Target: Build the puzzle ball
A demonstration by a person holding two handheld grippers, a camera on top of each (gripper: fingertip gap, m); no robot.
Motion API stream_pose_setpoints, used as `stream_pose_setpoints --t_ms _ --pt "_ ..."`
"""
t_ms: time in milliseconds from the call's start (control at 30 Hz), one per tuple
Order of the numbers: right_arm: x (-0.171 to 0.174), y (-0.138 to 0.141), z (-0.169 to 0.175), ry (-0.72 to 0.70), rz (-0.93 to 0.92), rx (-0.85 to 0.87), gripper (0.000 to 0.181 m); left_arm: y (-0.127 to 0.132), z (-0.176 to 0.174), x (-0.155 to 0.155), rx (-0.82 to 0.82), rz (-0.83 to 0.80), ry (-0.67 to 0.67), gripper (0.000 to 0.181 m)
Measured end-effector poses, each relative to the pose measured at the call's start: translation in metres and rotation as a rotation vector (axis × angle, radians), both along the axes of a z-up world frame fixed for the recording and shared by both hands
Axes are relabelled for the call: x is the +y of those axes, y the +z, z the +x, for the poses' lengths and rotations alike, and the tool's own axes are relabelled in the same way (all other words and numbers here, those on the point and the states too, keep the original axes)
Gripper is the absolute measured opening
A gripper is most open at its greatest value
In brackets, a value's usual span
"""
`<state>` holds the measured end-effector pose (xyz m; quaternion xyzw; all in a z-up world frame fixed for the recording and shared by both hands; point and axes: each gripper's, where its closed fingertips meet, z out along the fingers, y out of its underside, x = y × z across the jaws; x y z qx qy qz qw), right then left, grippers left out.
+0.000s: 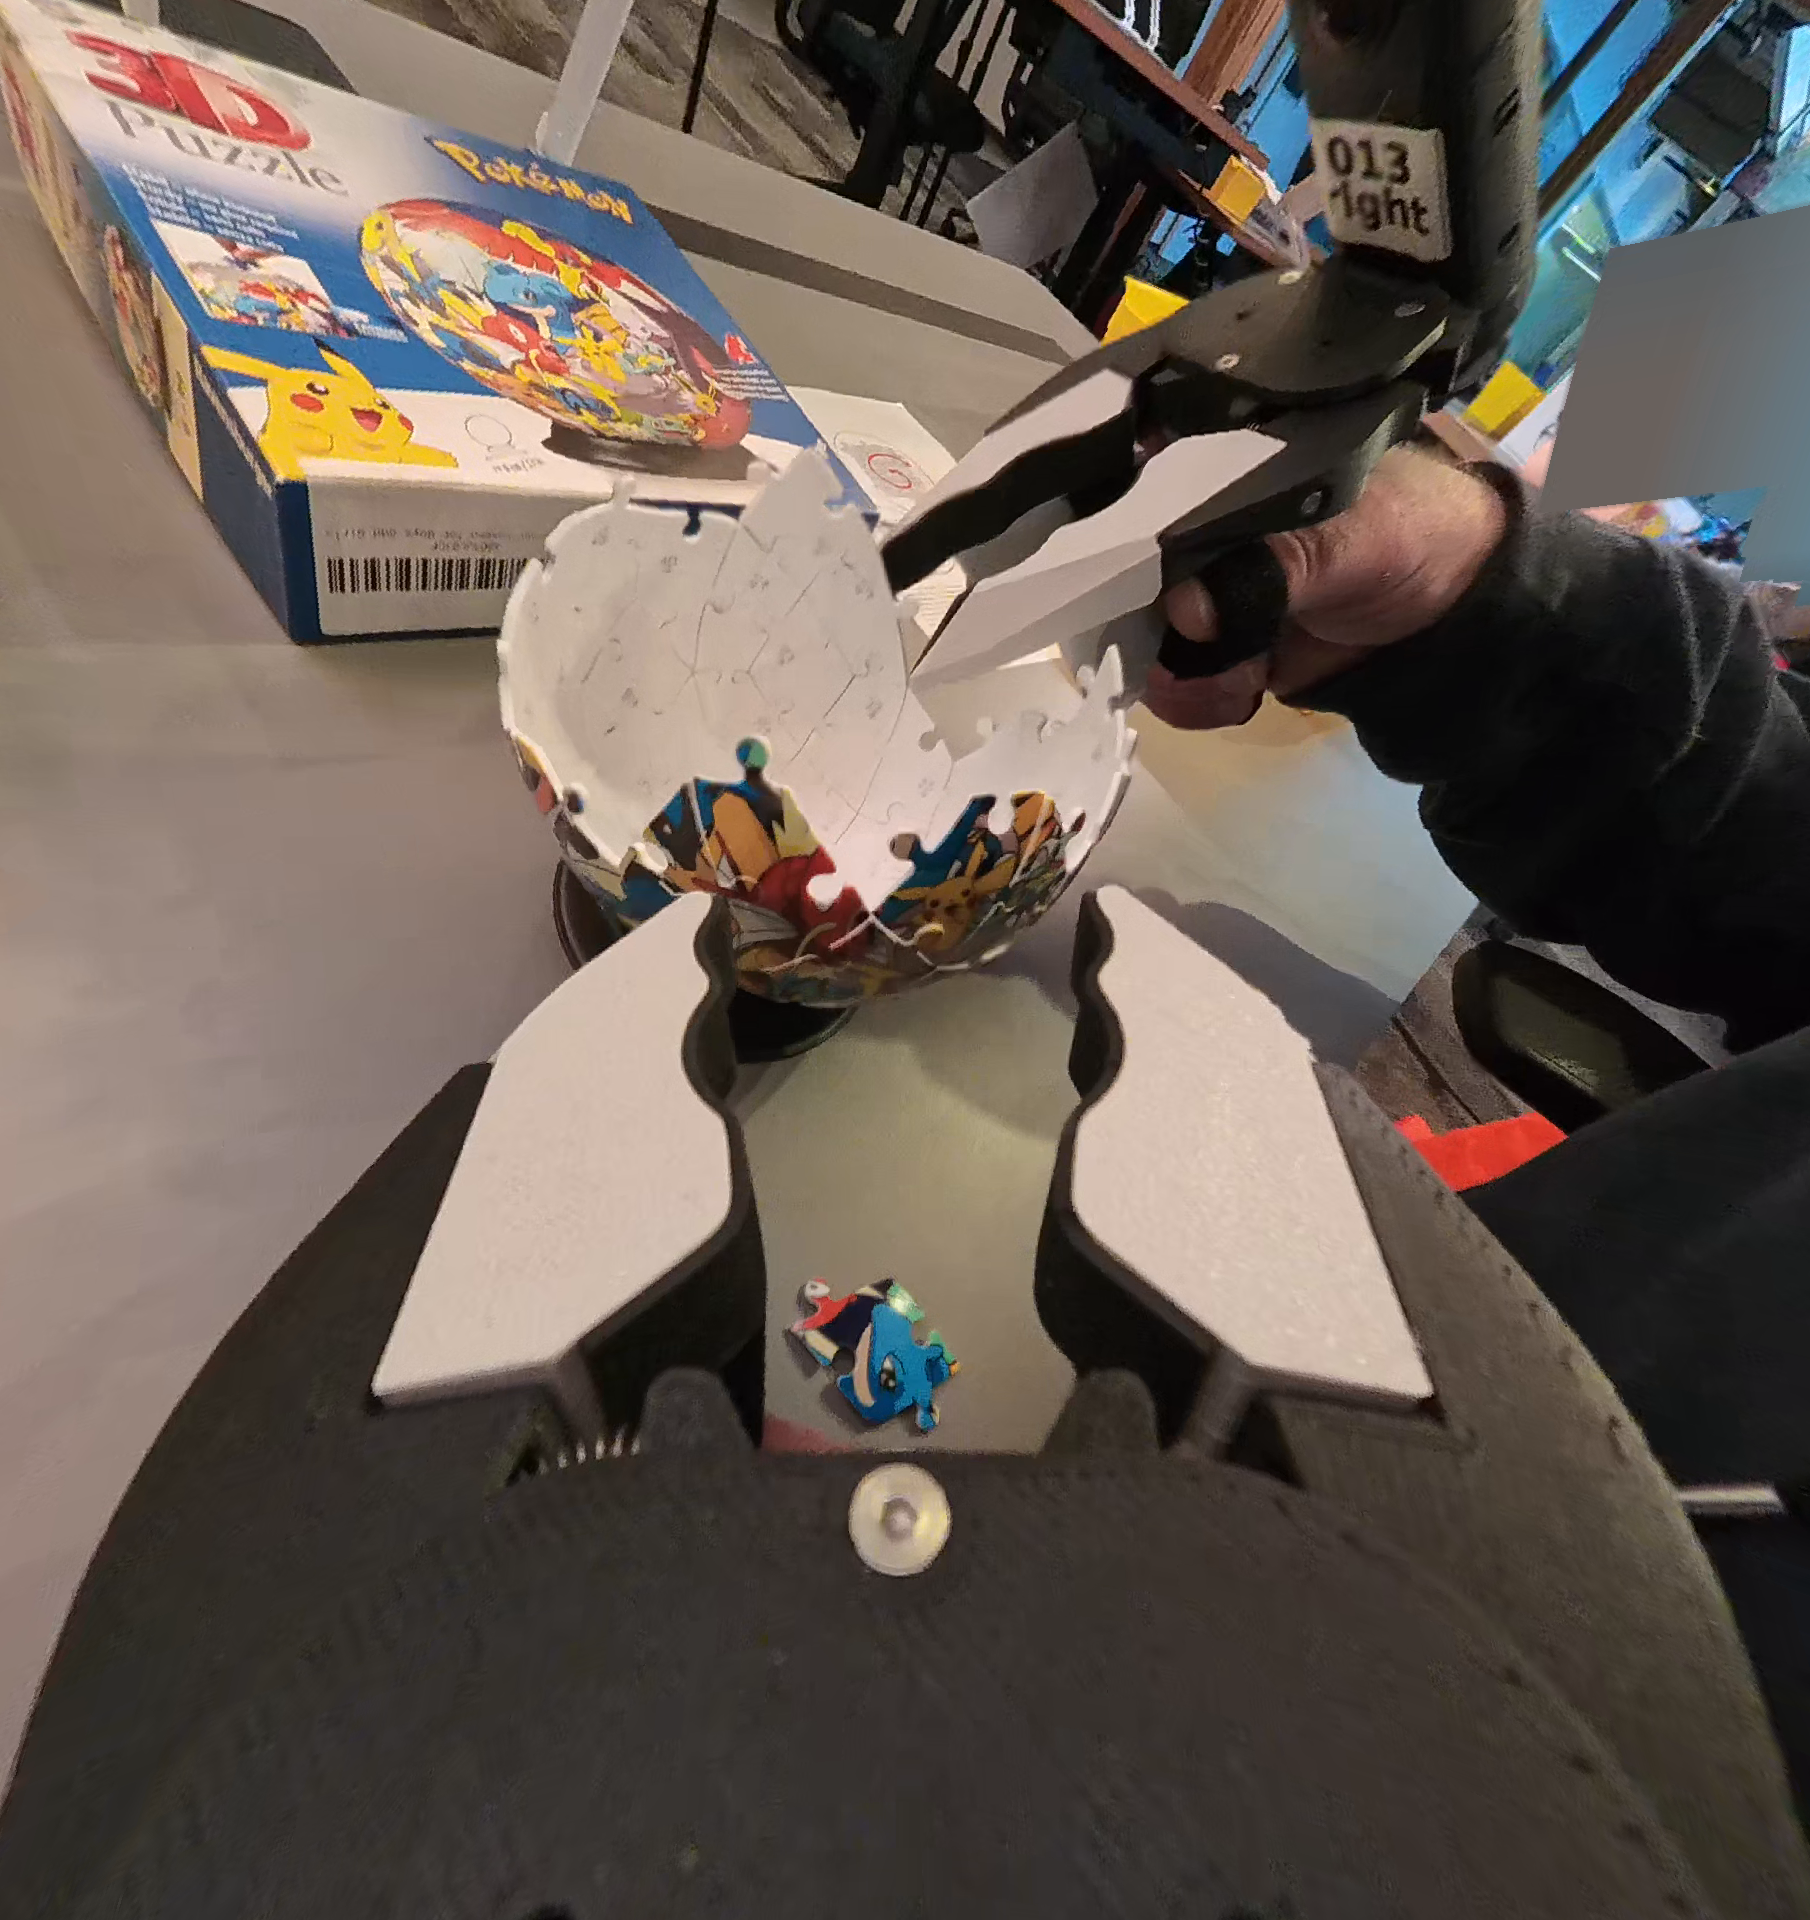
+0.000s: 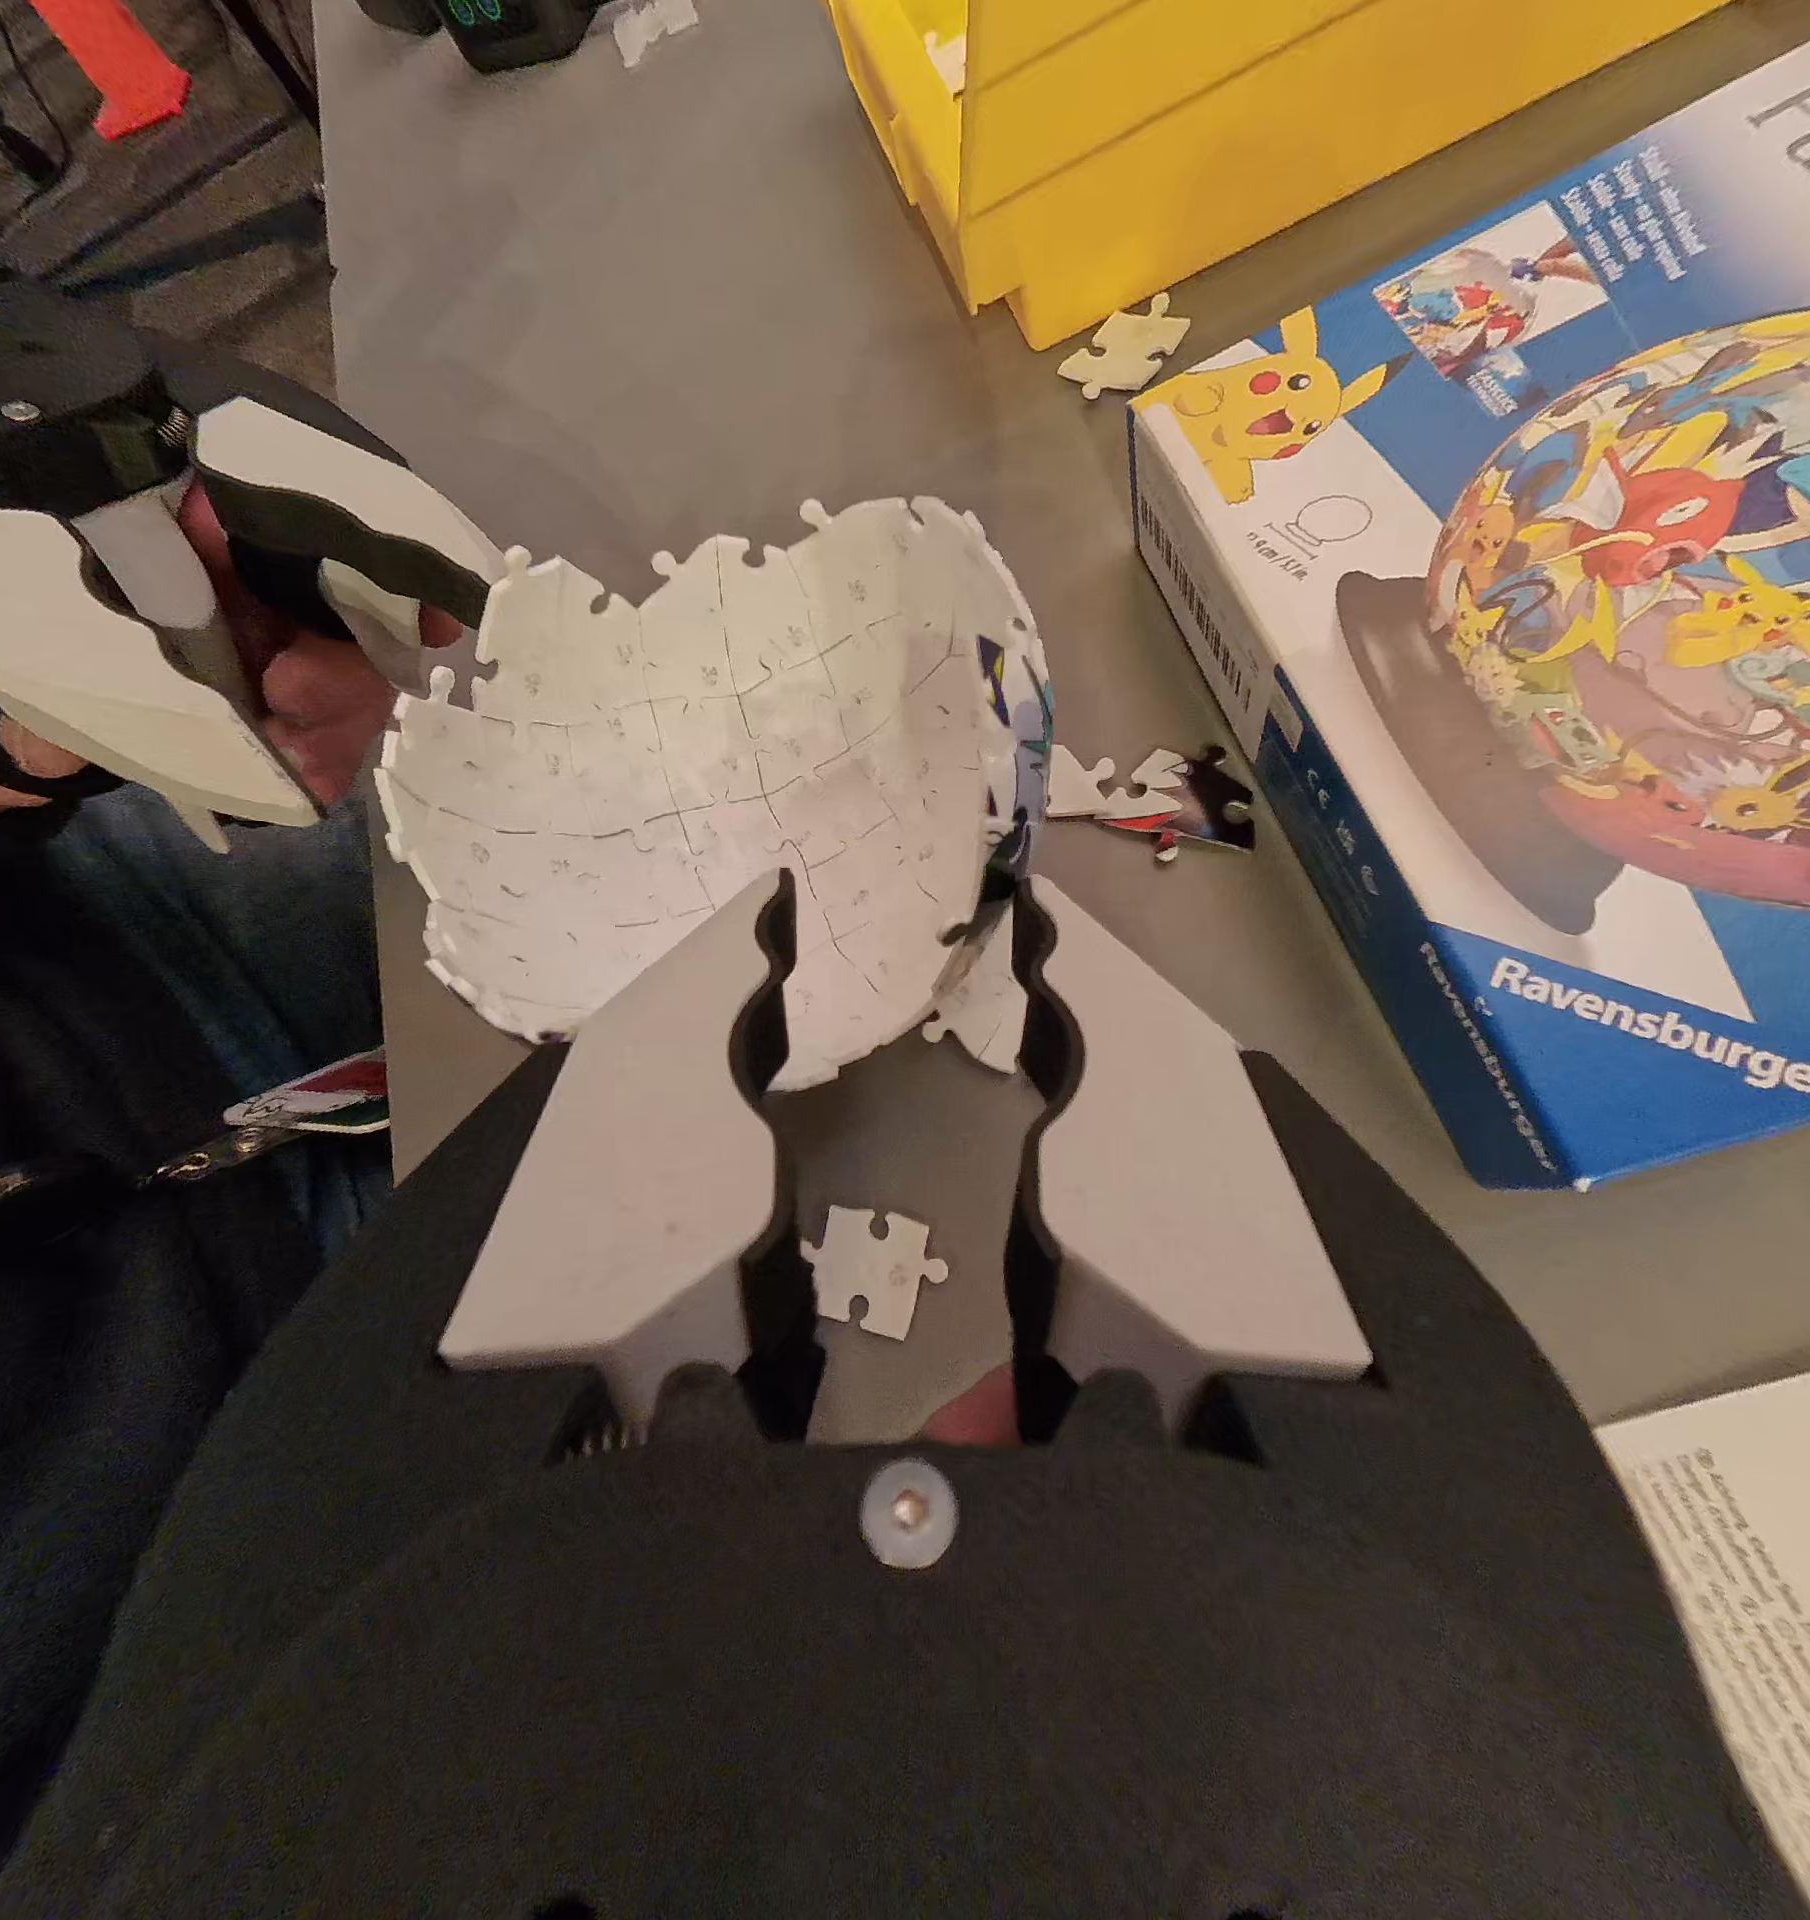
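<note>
The half-built puzzle ball (image 1: pixel 735 665) is an open shell, white inside and printed outside, on a black stand (image 1: pixel 776 1029). It also shows in the right wrist view (image 2: pixel 672 790). My left gripper (image 1: pixel 896 935) is open and empty, its tips just short of the ball's lower front; from the right wrist view it (image 2: pixel 392 717) sits at the ball's left rim. A blue printed piece (image 1: pixel 875 1351) lies on the table under it. My right gripper (image 2: pixel 906 894) is open, its jaws astride the ball's tall wall; in the left wrist view it (image 1: pixel 911 623) reaches in from the right. A white face-down piece (image 2: pixel 870 1273) lies below it.
The puzzle box (image 2: pixel 1555 623) lies right of the ball, also seen behind it (image 1: pixel 413 343). Loose pieces (image 2: pixel 1150 790) lie between ball and box, another (image 2: pixel 1124 348) by the yellow bins (image 2: pixel 1192 125). A printed sheet (image 2: pixel 1763 1610) lies at the lower right on the grey table (image 2: pixel 620 312). To the blue printed piece (image 1: pixel 875 1351): left tips about 11 cm, right tips about 15 cm.
</note>
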<state>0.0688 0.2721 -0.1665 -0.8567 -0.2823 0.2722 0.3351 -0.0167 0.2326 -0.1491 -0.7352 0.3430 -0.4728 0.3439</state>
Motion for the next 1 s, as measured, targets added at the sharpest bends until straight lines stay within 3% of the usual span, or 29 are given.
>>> stream_pose_setpoints --t_ms 767,1000 --pt "0.002 -0.034 -0.016 0.091 -0.105 0.035 0.04 0.022 0.005 -0.004 0.045 0.174 0.012 0.06" --pt "0.014 -0.024 -0.009 0.063 -0.057 0.055 0.03 0.018 0.002 -0.001 0.043 0.176 0.016 0.063"
